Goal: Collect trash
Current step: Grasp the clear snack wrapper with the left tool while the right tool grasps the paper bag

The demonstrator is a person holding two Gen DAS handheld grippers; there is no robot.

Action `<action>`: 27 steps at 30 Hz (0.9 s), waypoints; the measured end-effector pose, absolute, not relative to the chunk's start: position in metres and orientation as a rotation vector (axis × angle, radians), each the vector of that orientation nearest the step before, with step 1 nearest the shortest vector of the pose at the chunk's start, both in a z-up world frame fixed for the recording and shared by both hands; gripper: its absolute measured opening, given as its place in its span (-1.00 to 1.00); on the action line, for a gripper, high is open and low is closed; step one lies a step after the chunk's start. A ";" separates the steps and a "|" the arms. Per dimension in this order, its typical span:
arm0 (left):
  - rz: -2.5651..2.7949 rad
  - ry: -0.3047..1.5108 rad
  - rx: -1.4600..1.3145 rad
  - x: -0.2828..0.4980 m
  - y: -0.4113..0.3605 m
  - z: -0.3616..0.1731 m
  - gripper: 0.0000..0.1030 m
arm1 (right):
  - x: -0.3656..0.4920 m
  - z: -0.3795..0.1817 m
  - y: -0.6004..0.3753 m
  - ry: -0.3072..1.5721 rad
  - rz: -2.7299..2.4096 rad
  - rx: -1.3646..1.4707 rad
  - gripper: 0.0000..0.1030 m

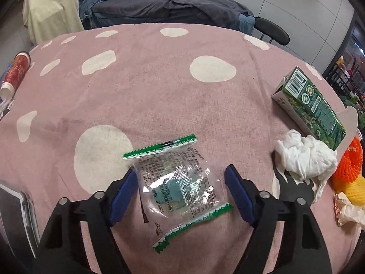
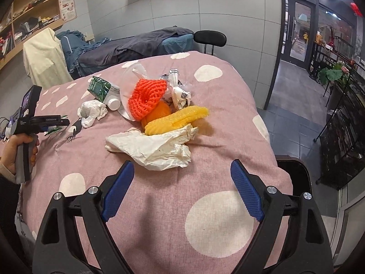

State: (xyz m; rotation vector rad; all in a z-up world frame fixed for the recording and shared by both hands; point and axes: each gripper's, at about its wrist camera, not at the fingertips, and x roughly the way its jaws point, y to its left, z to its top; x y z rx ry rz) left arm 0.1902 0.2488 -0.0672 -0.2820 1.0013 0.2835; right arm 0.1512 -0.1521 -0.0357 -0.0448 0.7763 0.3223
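A clear plastic wrapper (image 1: 180, 189) with green serrated ends lies flat on the pink spotted tablecloth (image 1: 159, 86). My left gripper (image 1: 181, 171) is low over it and open. The wrapper lies between the blue pads; the left pad is at its edge and the right pad stands apart from it. My right gripper (image 2: 182, 164) is open and empty just short of a crumpled cream paper (image 2: 157, 146). Behind that paper lie a yellow foam net (image 2: 178, 118), an orange foam net (image 2: 148, 98) and a crumpled silver wrapper (image 2: 178, 89). A hand (image 2: 22, 146) holds the left gripper (image 2: 57, 123) at the far left.
A green carton (image 1: 314, 107) and a white tissue (image 1: 303, 157) lie right of the wrapper. A red paper cup (image 1: 16, 73) lies on its side at the left edge. A dark flat device (image 1: 16, 212) is at the lower left. The table drops off at right beside a dark brown-rimmed object (image 2: 294, 173).
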 end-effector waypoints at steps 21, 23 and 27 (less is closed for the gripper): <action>0.191 0.877 -0.310 0.145 0.222 -0.032 -0.13 | 0.161 -0.039 -0.093 0.738 0.472 -0.303 -0.81; 0.168 0.856 -0.305 0.141 0.212 -0.025 -0.13 | 0.156 -0.035 -0.097 0.735 0.481 -0.276 -0.85; 0.110 0.813 -0.284 0.133 0.188 -0.010 -0.13 | 0.142 -0.024 -0.108 0.721 0.508 -0.224 -0.86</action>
